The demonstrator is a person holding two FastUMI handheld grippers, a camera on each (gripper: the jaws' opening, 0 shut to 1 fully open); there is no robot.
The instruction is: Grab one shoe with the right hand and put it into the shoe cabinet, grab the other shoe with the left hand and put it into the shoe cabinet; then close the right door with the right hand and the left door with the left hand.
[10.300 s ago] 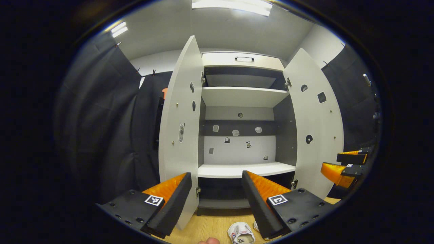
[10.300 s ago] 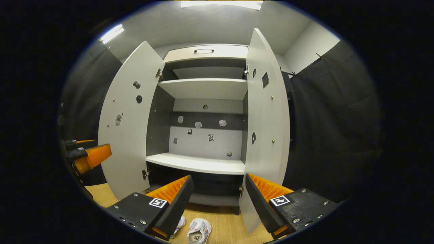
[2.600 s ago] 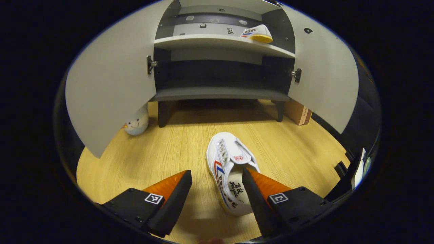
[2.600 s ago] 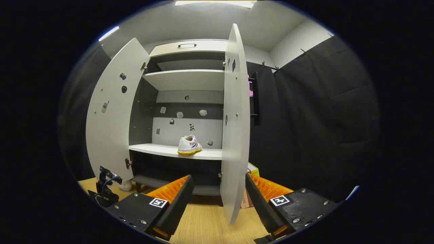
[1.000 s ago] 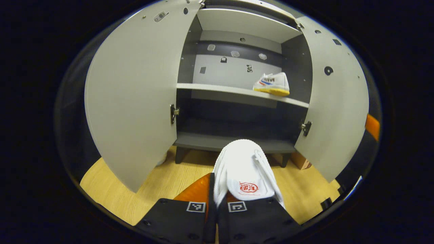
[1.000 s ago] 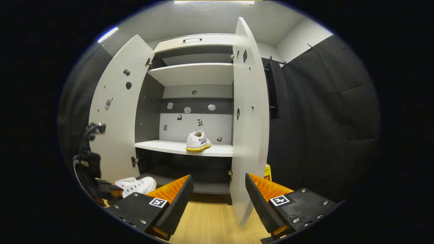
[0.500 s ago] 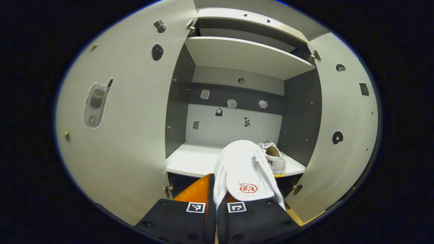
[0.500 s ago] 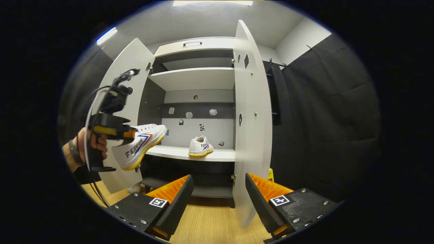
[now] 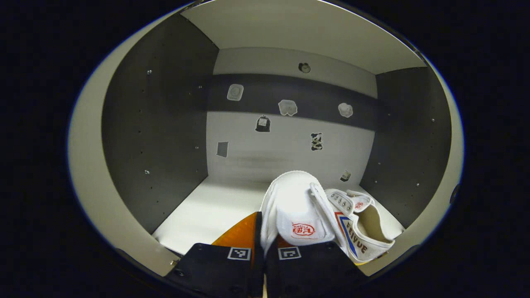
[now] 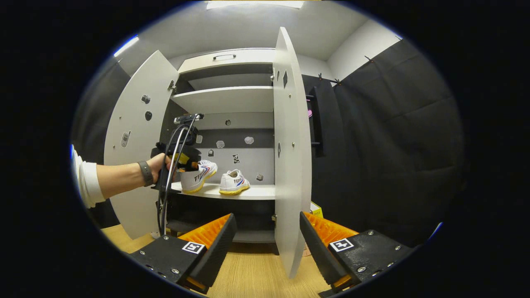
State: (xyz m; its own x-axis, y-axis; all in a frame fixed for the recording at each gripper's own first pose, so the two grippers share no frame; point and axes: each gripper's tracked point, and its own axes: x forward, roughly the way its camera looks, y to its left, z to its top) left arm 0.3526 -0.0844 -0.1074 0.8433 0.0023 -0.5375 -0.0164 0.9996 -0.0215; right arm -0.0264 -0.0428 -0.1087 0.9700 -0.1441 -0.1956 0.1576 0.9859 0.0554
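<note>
The left gripper (image 10: 188,162) has carried its shoe (image 9: 296,209) from the floor into the cabinet (image 9: 165,136), beside the other shoe (image 9: 364,227).

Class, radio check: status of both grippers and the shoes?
Left gripper shut on second shoe, over the shelf. Right gripper open, idle. First shoe shelved. Doors open.

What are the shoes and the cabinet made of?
The held shoe in the left claw looks like white cloth, probably canvas: it has a soft matte upper with stitched edges. The shoe on the shelf looks the same, with a yellowish, likely rubber sole. The cabinet seems to be laminated board: flat, smooth panels in grey and pale tones, with rows of small holes.
</note>
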